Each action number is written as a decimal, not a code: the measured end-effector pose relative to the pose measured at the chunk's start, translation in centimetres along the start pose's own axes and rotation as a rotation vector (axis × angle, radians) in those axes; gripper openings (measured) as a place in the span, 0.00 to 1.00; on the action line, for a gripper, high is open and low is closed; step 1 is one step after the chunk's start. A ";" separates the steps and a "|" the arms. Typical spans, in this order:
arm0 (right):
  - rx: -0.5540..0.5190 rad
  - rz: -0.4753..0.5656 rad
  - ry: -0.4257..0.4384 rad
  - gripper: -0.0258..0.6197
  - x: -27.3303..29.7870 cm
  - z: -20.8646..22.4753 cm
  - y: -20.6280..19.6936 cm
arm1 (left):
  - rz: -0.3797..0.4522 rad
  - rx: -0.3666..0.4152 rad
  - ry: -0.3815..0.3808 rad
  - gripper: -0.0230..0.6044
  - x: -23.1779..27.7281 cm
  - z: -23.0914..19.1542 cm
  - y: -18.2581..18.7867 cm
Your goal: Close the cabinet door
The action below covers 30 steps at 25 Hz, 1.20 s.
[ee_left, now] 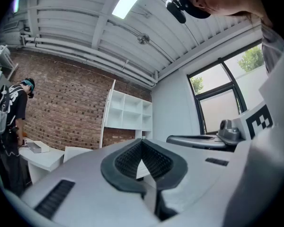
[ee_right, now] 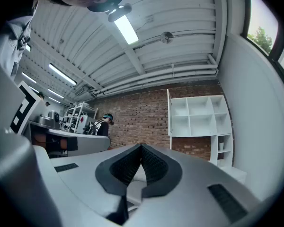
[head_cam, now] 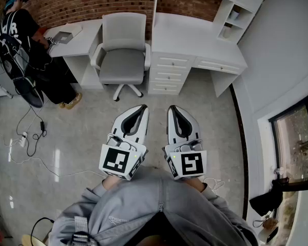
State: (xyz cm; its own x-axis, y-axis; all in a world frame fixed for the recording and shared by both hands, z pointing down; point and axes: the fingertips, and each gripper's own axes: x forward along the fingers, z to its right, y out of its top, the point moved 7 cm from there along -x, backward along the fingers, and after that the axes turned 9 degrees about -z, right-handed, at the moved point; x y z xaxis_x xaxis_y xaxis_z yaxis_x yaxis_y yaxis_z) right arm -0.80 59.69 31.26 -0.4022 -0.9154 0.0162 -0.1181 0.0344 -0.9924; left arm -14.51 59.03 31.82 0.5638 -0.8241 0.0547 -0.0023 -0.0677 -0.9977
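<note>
Left gripper (head_cam: 143, 107) and right gripper (head_cam: 172, 108) are closed, empty; desk (head_cam: 190, 35) stands well beyond the fingertips (head_cam: 141, 111); no open door seems visible; a misjudged reach may strike the chair (head_cam: 122, 60).

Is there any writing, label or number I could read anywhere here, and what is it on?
No readable text.
Marker cubes: black-and-white square patterns, not words.
White print on black shirt: too small to read.
Small print on grey sweatshirt: too blurred.
</note>
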 end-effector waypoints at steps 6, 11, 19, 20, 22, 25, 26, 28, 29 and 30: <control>-0.010 -0.001 -0.001 0.08 0.3 -1.1 -0.1 | -0.002 -0.001 -0.008 0.05 -0.6 -0.8 -0.3; -0.012 -0.006 -0.010 0.08 1.4 -1.3 0.0 | 0.000 -0.005 -0.018 0.05 0.0 -2.0 -0.2; 0.012 0.003 -0.033 0.08 2.5 -1.5 0.0 | -0.012 -0.020 -0.039 0.05 0.5 -3.4 -0.4; 0.014 0.002 -0.037 0.08 2.6 -1.6 -0.1 | -0.015 -0.022 -0.043 0.05 0.5 -3.6 -0.5; 0.022 -0.006 -0.040 0.08 2.8 -1.9 -0.3 | -0.020 -0.029 -0.047 0.05 0.6 -3.9 -0.7; 0.030 -0.017 -0.042 0.08 3.1 -1.9 -0.9 | -0.028 -0.037 -0.052 0.05 0.9 -4.2 -1.2; 0.029 -0.017 -0.044 0.08 3.1 -1.8 -1.0 | -0.029 -0.038 -0.055 0.05 1.1 -4.2 -1.4; 0.026 -0.014 -0.048 0.08 3.3 -1.5 -1.3 | -0.031 -0.040 -0.057 0.05 1.5 -4.2 -1.8; 0.026 -0.012 -0.048 0.08 3.6 -1.3 -1.5 | -0.033 -0.041 -0.056 0.05 1.8 -4.3 -1.9; 0.029 -0.013 -0.047 0.08 3.9 -1.1 -1.6 | -0.035 -0.043 -0.054 0.05 2.1 -4.4 -2.1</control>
State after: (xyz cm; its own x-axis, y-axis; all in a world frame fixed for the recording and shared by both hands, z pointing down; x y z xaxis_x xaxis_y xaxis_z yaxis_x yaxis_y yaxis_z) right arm -3.15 56.53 33.08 -0.3576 -0.9335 0.0245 -0.0965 0.0109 -0.9953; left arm -16.98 54.92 34.19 0.6078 -0.7894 0.0861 -0.0169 -0.1213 -0.9925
